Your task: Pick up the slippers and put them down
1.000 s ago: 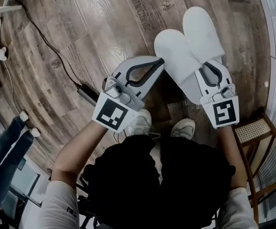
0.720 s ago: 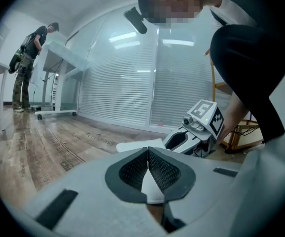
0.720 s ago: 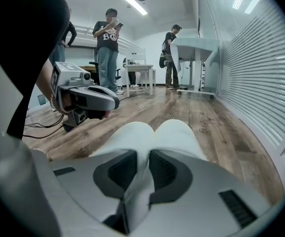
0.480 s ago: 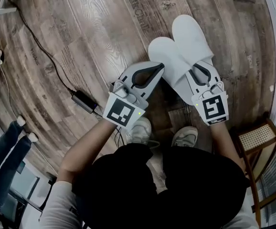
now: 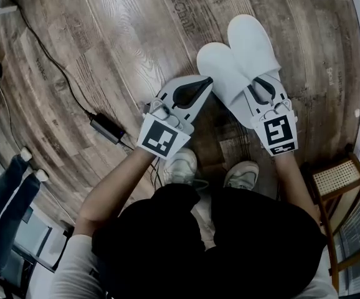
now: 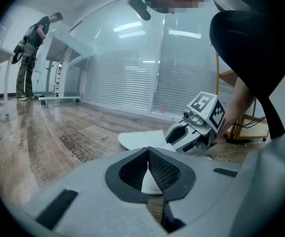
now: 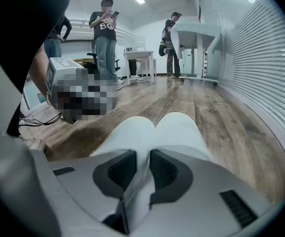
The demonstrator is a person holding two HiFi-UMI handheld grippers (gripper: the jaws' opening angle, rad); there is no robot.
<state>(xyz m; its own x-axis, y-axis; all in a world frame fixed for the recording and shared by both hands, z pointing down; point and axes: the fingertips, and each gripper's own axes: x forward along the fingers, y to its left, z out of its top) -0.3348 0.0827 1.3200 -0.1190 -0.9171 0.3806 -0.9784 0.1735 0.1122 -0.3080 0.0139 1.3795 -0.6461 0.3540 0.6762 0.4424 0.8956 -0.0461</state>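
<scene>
Slippers point(image 5: 242, 61), two white ones lying side by side, are being held at their heel ends by the right tool point(image 5: 262, 87), with its jaws pressing narrow on them. They are reaching forward low over the floor point(image 5: 124, 36); I cannot tell if they are touching it. The left tool point(image 5: 200, 83) is pointing just beside them, jaws together, holding nothing.

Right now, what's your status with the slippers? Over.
Right gripper shut on both slippers. Left gripper shut, empty. Contact with floor unclear. Power brick lies off left, apart.
</scene>
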